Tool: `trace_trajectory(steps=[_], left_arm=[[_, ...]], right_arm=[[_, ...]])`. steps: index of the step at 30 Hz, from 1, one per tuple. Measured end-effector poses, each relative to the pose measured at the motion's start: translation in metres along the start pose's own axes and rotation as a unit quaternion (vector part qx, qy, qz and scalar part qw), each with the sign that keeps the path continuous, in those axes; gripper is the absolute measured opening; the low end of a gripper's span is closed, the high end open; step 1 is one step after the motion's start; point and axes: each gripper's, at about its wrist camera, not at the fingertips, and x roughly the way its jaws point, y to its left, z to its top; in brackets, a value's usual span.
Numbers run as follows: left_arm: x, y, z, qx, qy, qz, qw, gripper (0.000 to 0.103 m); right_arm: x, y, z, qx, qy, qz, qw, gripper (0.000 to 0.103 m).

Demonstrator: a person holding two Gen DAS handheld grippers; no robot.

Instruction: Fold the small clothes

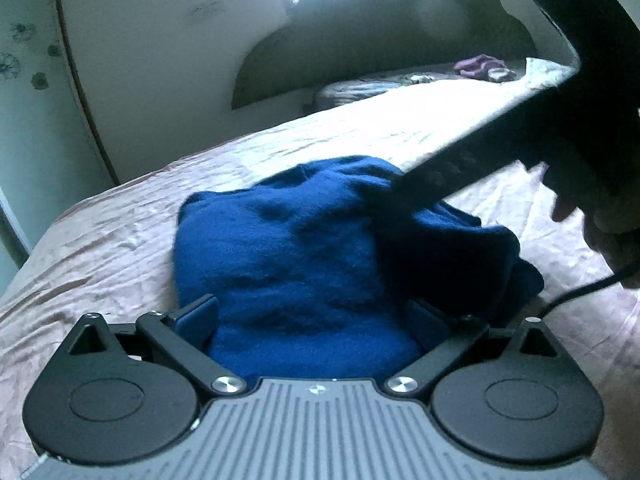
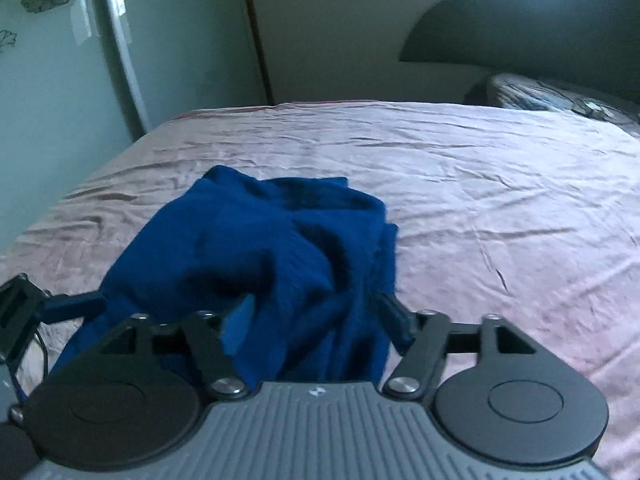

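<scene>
Pink, wrinkled sheet (image 2: pixel 460 184) covers the bed; floral wardrobe doors (image 2: pixel 60 60) stand beyond, a dark arched headboard (image 2: pixel 520 28) at the far wall. Blue knit garment (image 1: pixel 304 248) lies bunched near the bed's edge. Left tongs (image 1: pixel 316 320) and right tongs (image 2: pixel 316 316) both gape wide, cloth heaped between their fingers, grip uncertain. No readable writing.

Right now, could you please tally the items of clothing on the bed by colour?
Blue: 1, the jumper bunched between both grippers, left gripper and right gripper.
Purple: 1, a small garment far off near the headboard.
Total: 2
</scene>
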Motion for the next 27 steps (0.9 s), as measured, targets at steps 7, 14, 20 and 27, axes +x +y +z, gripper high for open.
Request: trace_trajectory(steps=[7,14,20,27], left_arm=[[-0.004,0.070,-0.005,-0.107,-0.021,0.013,0.9940,0.102],[0.029,0.121,-0.026,-0.264,0.048,-0.122,0.9555,0.101],[0.047,0.110,-0.025,-0.253,0.033,-0.173,0.9514,0.095],[0.049,0.115,-0.027,-0.259,0.029,-0.179,0.9487,0.047]], right_arm=[[-0.007,-0.039,-0.014,0.077,0.000,0.030,0.997,0.090],[0.004,-0.055,-0.031,0.127,0.016,0.129,0.983,0.091],[0.036,-0.052,-0.022,0.157,0.012,0.210,0.965,0.091],[0.049,-0.055,-0.022,0.211,0.002,0.191,0.959,0.051]])
